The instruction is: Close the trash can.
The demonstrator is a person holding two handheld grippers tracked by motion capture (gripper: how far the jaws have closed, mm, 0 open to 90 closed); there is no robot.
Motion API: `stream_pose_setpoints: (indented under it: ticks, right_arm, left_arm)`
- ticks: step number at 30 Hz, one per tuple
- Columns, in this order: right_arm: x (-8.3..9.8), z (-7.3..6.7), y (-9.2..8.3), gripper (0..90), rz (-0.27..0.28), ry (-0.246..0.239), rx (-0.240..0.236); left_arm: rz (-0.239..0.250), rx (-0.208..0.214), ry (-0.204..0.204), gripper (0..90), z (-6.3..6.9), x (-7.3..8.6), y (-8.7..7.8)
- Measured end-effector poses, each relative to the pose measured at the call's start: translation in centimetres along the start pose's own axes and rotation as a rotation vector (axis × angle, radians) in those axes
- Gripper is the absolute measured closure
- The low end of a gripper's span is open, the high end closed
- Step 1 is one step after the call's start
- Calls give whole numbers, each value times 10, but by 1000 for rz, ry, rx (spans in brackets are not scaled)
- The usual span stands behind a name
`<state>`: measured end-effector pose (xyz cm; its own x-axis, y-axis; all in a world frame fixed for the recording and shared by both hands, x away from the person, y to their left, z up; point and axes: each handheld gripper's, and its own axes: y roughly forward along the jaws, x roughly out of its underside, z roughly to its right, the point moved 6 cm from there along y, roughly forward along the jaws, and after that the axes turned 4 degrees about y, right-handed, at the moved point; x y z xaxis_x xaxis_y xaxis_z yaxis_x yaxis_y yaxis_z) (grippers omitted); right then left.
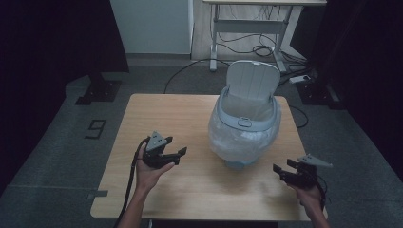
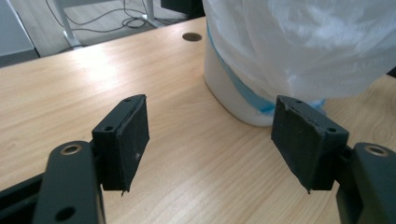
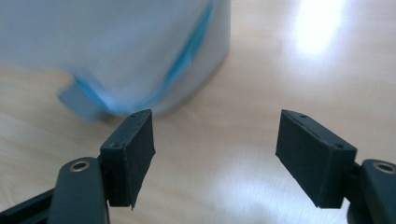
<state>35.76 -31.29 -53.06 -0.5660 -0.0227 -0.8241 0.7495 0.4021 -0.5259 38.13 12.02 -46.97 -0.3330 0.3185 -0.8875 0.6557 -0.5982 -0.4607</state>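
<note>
A small white waste bin [image 1: 244, 121] stands on the wooden table [image 1: 157, 114], right of centre, its lid [image 1: 252, 80] raised upright. A translucent plastic bag [image 1: 237, 140] is draped over its rim and hangs down the outside, with a blue strip showing near the base [image 2: 243, 91]. My left gripper [image 1: 181, 154] sits open to the left of the bin, jaws pointed at it, nothing between them [image 2: 210, 140]. My right gripper [image 1: 280, 170] is open at the table's right front corner, below the bin [image 3: 154, 56], jaws empty [image 3: 215, 149].
A round cable hole [image 2: 192, 36] lies in the tabletop behind the bin. Beyond the table are a desk frame [image 1: 247, 28] with cables on the floor and dark curtains at both sides. Bare wood spreads across the table's left half and front.
</note>
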Motion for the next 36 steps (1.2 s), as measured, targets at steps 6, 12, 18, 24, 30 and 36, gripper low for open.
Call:
stream_pose_setpoints:
  ticks: [6,12,18,24,30,36]
  right_arm:
    - [-44,-6,-16,261,55,-36,-25]
    - [-93,-13,-32,251,114,-59,-62]
    - [-118,-19,-38,247,138,-81,-86]
    - [-147,-23,-41,247,163,-82,-113]
    - [-165,-23,-39,246,178,-77,-129]
    - [-182,-27,-32,245,175,-84,-144]
  left_arm:
    - [-13,9,-11,273,0,10,4]
    - [-31,15,-15,273,0,19,7]
    - [-34,14,-18,274,-2,21,7]
    - [-35,16,-25,274,-1,23,7]
    - [-36,16,-22,274,0,24,7]
    - [-40,15,-24,274,-1,26,7]
